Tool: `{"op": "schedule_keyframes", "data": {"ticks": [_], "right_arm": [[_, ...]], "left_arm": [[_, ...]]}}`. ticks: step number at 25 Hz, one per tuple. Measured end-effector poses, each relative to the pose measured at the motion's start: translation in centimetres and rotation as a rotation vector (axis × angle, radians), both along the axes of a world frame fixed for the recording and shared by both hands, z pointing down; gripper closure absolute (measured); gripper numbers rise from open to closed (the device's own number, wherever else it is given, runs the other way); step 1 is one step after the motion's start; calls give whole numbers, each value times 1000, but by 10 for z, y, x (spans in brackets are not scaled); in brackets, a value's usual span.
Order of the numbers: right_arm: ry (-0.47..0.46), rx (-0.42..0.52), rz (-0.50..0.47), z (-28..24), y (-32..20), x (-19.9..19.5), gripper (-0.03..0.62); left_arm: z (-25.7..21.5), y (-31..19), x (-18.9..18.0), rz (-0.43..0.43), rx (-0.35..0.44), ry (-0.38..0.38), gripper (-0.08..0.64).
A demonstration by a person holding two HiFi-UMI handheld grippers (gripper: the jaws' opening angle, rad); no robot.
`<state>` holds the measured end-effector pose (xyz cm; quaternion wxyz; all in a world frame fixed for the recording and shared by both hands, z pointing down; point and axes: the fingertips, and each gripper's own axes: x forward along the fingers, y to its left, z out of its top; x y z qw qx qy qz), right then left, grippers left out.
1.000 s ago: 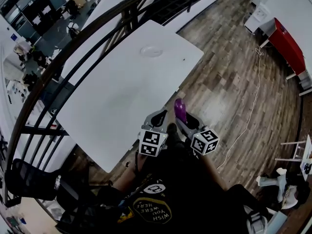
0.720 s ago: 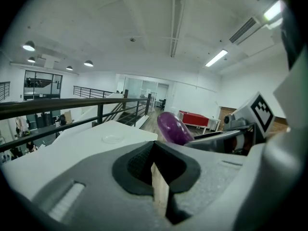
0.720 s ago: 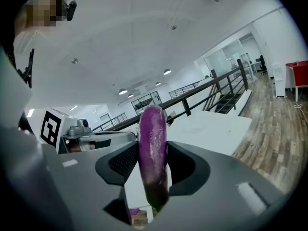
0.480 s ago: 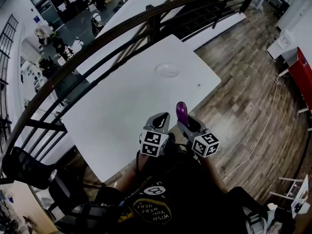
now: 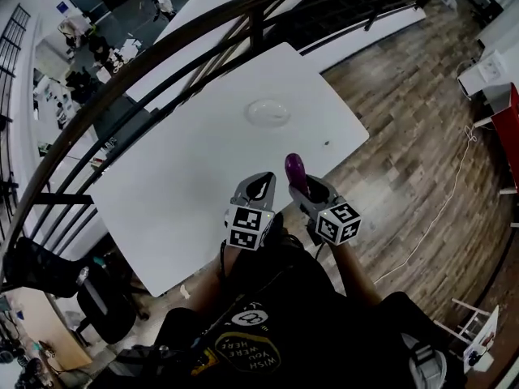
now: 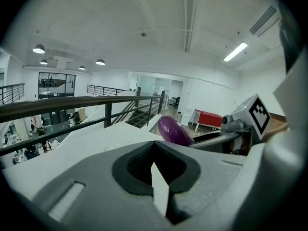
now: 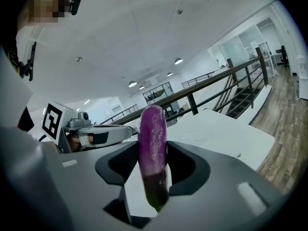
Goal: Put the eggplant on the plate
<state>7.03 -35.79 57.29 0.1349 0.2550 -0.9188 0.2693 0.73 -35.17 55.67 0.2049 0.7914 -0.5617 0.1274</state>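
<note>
Carrying the eggplant (image 5: 294, 171) in my right gripper (image 5: 306, 191), I have the jaws clenched on its lower, darker end, so most of the purple body stands up past them, close to upright. My left gripper (image 5: 259, 190) rides just beside it with its jaws pressed together on nothing (it has no part in this so far, as I judge it).

What has changed over the last second is where I stand, not what I hold. A second ago the eggplant hung over the wooden floor (image 5: 405, 152) off the near edge of the white surface (image 5: 186, 177). Now its tip shows over that edge, and the grip looks the same as before.

The plate (image 5: 268, 112) sits farther in on the surface, well apart from the eggplant and empty. So I judge the pick done and the carry only begun. What remains is a reach forward over the surface, then lowering the eggplant onto the plate before I let go.
</note>
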Motion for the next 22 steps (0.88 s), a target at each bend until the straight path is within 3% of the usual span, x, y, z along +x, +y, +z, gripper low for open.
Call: {"op": "schedule_keyframes", "data": {"ticks": [3,8,22], "right_arm": [[38,16,-35,17,-24,-11,399],[136,69,-92,43,-65,-36,399],[378,135,-270,146,-174,-77,399]], "left_arm": [[15,-17,-6,3,-18,-8,555],[46,-54,-29,-29,-62,77,555],[135,-156,-58,-33,-206,16,555]]}}
